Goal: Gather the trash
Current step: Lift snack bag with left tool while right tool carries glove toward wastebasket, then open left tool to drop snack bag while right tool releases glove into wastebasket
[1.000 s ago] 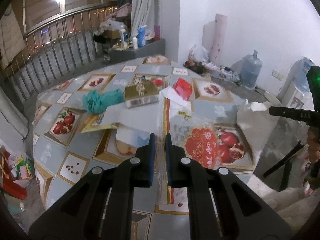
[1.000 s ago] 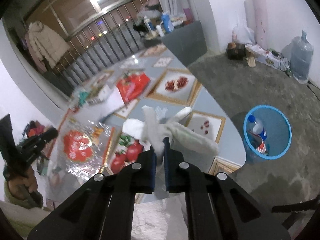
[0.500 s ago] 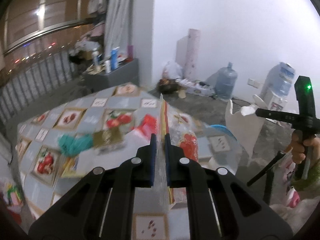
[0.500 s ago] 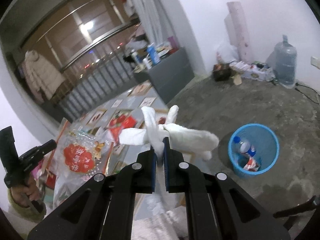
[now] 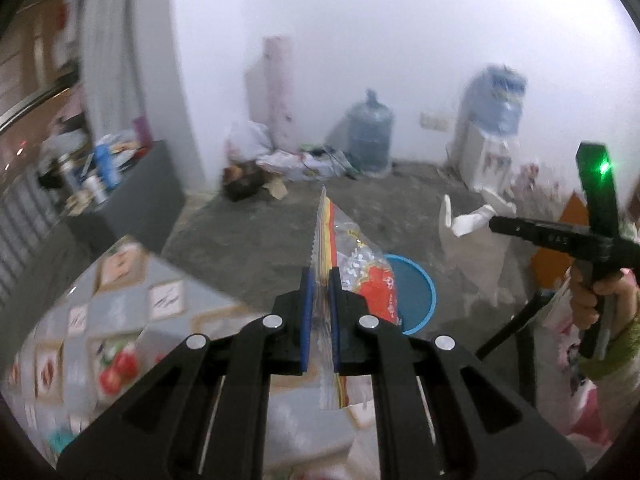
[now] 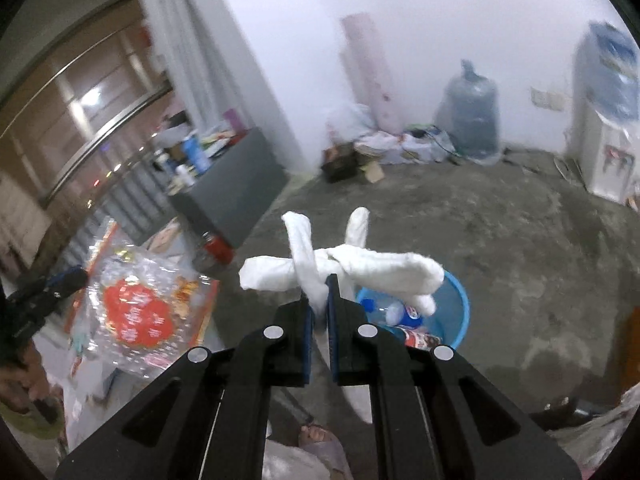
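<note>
The left wrist view shows the left gripper (image 5: 319, 280) edge-on to a clear plastic snack bag (image 5: 352, 272) with red print; the bag's serrated edge runs up toward 12 o'clock from between the blue pads, and its body bulges to 2 o'clock. Behind the bag, partly hidden by it, sits the blue waste bin (image 5: 416, 292) on the concrete floor. The patterned table (image 5: 120, 300) occupies 8 o'clock of this view. At 3 o'clock the right gripper (image 5: 496, 222) appears side-on, held by a hand (image 5: 592, 296), with a white tissue bundle (image 5: 468, 220) at its tip and a green light on its upright part.

The right wrist view supplies what the first cannot: the bin's interior. The waste bin (image 6: 456, 312) lies at 4 o'clock of the fingertips and holds a bottle with a blue label (image 6: 404, 312) and what appears to be a red can, though blur leaves that uncertain. The same snack bag (image 6: 136, 312) is seen broadside at 9 o'clock, hanging over the table edge, the left gripper (image 6: 76, 280) clamped on it.

Left gripper: jaws pressed together, pinching the snack bag's edge.

Right gripper (image 6: 319, 292): jaws pressed together, pinching the knotted tissue bundle (image 6: 340, 268), whose rolled ends splay toward 10, 12 and 3 o'clock, above the bin's near rim in the frame.

A water jug (image 6: 472, 116) and a dispenser (image 6: 608, 136) stand against the far wall.
</note>
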`<move>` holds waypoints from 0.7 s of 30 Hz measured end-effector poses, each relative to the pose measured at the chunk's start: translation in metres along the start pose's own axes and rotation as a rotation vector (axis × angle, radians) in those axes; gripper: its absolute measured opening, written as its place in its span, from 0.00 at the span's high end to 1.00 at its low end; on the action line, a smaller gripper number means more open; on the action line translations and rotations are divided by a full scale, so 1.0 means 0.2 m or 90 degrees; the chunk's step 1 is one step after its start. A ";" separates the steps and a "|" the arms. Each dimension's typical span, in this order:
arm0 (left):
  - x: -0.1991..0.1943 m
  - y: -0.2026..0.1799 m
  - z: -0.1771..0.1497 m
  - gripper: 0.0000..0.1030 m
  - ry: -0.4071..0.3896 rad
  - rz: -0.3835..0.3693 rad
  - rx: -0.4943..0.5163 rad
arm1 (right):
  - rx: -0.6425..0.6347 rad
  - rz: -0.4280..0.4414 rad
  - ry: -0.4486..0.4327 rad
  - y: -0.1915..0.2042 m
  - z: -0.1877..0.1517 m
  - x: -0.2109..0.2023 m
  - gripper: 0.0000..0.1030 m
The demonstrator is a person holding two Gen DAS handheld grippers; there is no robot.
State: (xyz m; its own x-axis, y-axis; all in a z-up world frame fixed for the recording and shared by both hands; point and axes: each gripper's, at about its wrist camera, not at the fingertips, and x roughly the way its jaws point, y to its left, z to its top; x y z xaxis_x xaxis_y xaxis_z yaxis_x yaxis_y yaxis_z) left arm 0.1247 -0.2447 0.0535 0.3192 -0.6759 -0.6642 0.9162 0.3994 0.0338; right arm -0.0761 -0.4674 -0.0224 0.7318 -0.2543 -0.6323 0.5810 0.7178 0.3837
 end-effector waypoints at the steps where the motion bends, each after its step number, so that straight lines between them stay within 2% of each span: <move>1: 0.09 -0.02 0.03 0.94 0.017 -0.008 0.009 | 0.013 -0.003 0.004 -0.04 0.01 0.03 0.93; 6: 0.61 -0.14 0.14 0.94 0.117 -0.020 0.064 | 0.060 -0.027 0.038 -0.24 0.06 0.29 0.93; 12: 1.16 -0.26 0.16 0.96 0.215 -0.028 0.093 | 0.088 -0.054 0.084 -0.42 0.07 0.65 0.93; 17: 1.47 -0.34 0.14 0.96 0.259 -0.043 0.088 | 0.115 -0.076 0.125 -0.55 0.03 0.91 0.93; 21: 1.62 -0.38 0.14 0.96 0.270 -0.057 0.070 | 0.149 -0.087 0.152 -0.64 0.00 1.08 0.93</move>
State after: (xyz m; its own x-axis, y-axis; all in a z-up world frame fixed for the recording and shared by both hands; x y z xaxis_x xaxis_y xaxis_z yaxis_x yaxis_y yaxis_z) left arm 0.1654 -0.5113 -0.1444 0.1302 -0.3817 -0.9151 0.9634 0.2670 0.0257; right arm 0.0077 -0.6153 -0.2079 0.5532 -0.1592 -0.8177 0.7541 0.5127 0.4104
